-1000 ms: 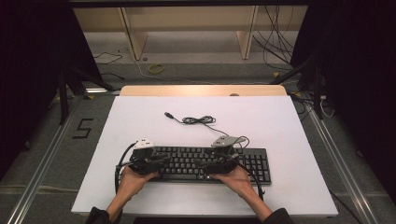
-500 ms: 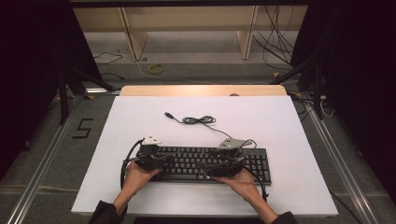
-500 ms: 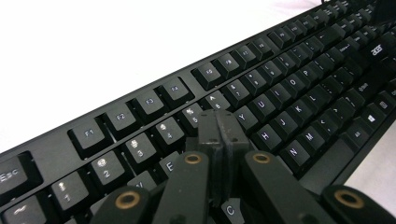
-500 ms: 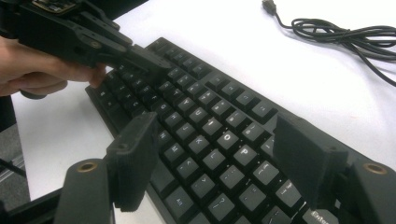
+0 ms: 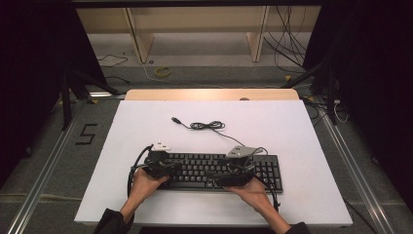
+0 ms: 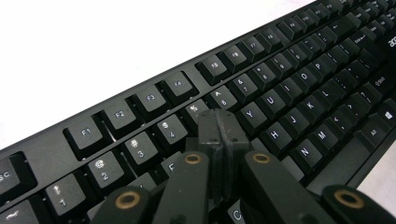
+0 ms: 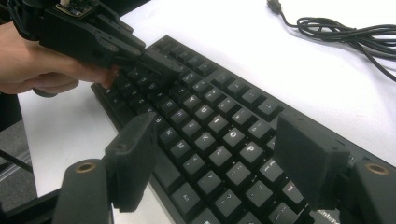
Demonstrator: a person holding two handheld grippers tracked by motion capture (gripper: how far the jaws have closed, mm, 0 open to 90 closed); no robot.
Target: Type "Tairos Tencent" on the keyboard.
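Keyboard (image 5: 214, 170), black, lies flat on the white worktop (image 5: 292, 131), near the person's edge, directly under both tools. Its cable (image 5: 207, 126) runs off beyond the tools and ends in a loose coil with the plug lying free.

Left tool (image 6: 220, 133): jaws pressed together into one blunt tip, set down among the keys just below the number row, around the 5 and T; whether it presses a key or only touches, cannot tell. Seen from the right gripper view, this left tool (image 7: 159, 65) sits over the far end of the board, a hand (image 7: 42, 63) behind it.

Right tool (image 7: 215, 163): jaws spread wide, hanging above the letter keys near P and L, one pad to each side, gripping nothing.

Step in hand, by my reading: key pressing with the closed left tip. Next move likely calls for the right tool to close its jaws first, then come straight down on one key without clipping its neighbours.
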